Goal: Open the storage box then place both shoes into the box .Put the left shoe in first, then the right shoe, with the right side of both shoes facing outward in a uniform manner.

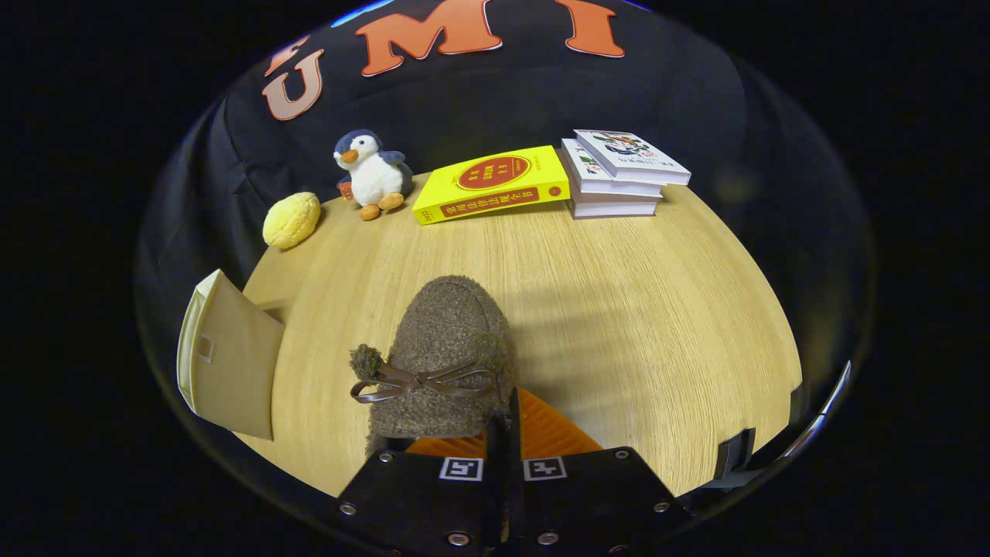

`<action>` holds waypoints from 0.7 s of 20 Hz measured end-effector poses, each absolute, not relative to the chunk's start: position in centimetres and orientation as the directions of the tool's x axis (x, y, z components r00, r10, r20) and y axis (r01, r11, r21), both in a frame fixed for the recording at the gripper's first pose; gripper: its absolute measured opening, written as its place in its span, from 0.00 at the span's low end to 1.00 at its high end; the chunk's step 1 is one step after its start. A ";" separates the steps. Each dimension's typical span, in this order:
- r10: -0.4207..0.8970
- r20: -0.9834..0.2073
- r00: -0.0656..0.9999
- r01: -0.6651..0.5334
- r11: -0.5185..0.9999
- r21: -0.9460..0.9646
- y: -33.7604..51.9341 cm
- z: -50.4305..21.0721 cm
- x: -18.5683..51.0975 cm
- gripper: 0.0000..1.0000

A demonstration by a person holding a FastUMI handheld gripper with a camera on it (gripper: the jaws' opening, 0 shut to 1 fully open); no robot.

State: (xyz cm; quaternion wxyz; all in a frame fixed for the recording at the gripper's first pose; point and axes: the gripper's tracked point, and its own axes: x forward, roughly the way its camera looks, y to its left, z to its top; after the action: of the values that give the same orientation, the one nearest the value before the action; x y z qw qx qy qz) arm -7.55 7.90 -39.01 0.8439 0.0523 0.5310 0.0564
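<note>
gripper view. along the far edge of the wooden table [619, 309]: a yellow bun-shaped toy [291, 220] toward the far left corner, a plush penguin [371, 174] just beside it, then a yellow book [491, 184] lying flat, then a stack of three pale books [619, 174] touching the yellow one's right end. all well beyond the fingers, nothing of them in the way.

at the left edge, a beige storage box [228, 360], partly over the table's edge, with one flat panel facing the camera; whether open or closed cannot be told, and its inside is hidden.

just ahead of the fingers, a brown fuzzy shoe [448, 348] with a thin brown bow across the top, toe pointing toward the far edge. gripper [503, 433] pressed together on the shoe's rear rim, fingers almost meeting with hardly any gap. whether the shoe rests on the table or hangs above it cannot be told.

wide bare wood to the right of the shoe and between shoe and books; narrower strip between shoe and box.
</note>
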 end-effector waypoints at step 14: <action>0.320 -0.866 0.383 -0.171 0.946 0.274 29.3 -27.1 -7.4 0.05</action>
State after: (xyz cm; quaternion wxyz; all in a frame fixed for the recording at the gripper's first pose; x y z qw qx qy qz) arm -7.37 29.25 -27.15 0.8287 0.0695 0.5352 0.1482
